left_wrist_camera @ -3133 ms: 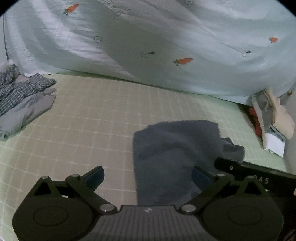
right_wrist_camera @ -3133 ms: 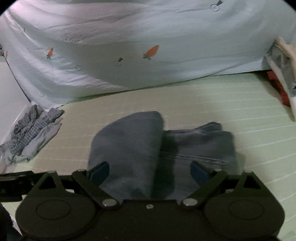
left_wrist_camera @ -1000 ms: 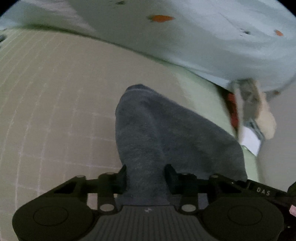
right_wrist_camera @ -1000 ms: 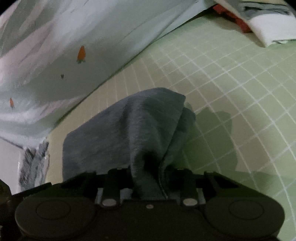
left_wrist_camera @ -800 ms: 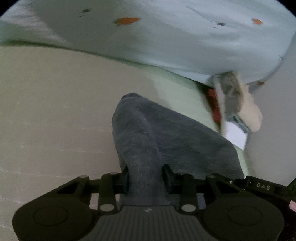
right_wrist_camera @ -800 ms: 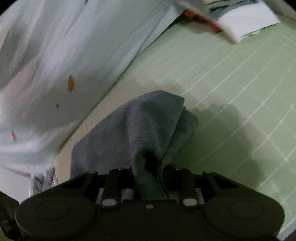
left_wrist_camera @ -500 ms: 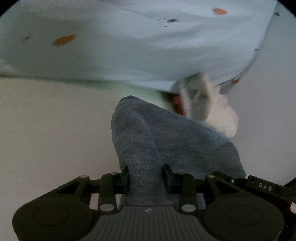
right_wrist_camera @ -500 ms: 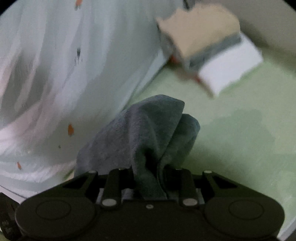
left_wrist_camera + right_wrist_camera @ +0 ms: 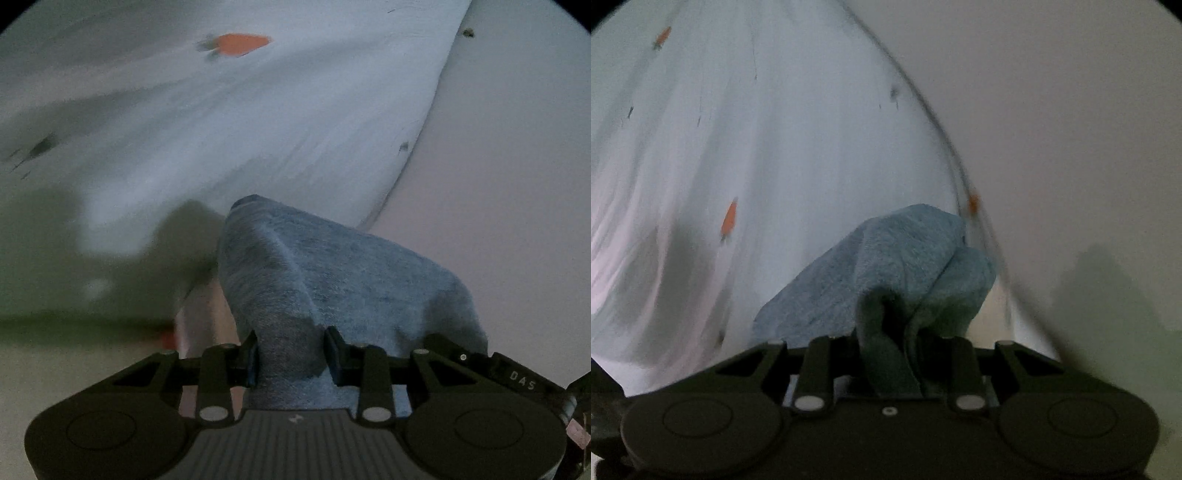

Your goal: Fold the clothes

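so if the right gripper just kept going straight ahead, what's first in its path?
Apart from the blue garment the right gripper holds, probably the carrot-print sheet; depth is unclear in the blur.

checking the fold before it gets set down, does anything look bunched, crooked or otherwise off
The blue-grey garment is bunched, not flat: a twisted wad sits between the right gripper fingers, and cloth humps up from the left gripper. Both views are motion-blurred, so its edges cannot be checked.
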The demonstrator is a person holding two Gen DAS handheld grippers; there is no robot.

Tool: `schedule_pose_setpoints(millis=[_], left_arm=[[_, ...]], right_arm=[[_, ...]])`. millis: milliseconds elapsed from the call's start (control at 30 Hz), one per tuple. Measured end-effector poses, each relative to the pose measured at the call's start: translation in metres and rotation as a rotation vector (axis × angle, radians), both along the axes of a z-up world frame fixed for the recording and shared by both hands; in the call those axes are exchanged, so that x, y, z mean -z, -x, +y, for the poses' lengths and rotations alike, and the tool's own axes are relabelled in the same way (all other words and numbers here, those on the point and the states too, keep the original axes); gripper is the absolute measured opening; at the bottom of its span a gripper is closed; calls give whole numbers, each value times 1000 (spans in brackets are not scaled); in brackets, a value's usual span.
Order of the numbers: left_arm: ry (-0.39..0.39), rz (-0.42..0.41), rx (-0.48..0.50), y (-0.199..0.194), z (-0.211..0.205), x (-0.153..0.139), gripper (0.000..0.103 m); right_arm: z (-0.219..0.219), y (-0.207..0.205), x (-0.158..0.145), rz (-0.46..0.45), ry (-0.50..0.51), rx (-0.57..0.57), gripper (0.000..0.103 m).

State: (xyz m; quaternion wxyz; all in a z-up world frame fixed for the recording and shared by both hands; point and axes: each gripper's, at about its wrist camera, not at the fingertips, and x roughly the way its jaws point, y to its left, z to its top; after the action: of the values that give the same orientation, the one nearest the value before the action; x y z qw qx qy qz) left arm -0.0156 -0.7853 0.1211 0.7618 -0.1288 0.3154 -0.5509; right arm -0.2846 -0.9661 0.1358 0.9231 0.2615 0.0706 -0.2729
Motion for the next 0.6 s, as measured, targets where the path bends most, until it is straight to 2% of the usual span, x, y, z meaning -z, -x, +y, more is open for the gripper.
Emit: schedule_pose_setpoints(millis=[67,100,133,200,267,300,333,367,433,500,600], left_arm=[[0,-30,-40,-11,-31,-1,47],[-38,-63,-75,-17,-50,6,51],[-76,-96,-110,-22,-68,13,58],[-183,-154,-174,-33,-104,36,59],[-294,-132,-185,-46,-132,67,61],[-307,-104,-173,-52,-140,83,63],[-275,-89,-158,-55,-141,94,72],[-268,-97,-151,-56,-144,100,79],[-284,-148,-139,-56,-151,108,79],[-296,-186,-130,-58,-158,115,83],[-275,-80,-140,-79,-160,126,92]], right_arm=[[-34,-18,-6,-19,30,12,27],[-51,-29,-5,-19,48,29,33],[-65,-43,-1,1,75,53,48],[-94,-78,24,113,120,128,68],[-118,-111,59,237,97,173,63],[-129,-126,81,306,67,187,49],[-139,-140,103,375,41,202,39],[-142,-150,123,424,58,220,39],[-136,-159,148,459,163,249,37],[-138,-160,160,456,160,247,36],[-147,-162,164,473,155,219,36]])
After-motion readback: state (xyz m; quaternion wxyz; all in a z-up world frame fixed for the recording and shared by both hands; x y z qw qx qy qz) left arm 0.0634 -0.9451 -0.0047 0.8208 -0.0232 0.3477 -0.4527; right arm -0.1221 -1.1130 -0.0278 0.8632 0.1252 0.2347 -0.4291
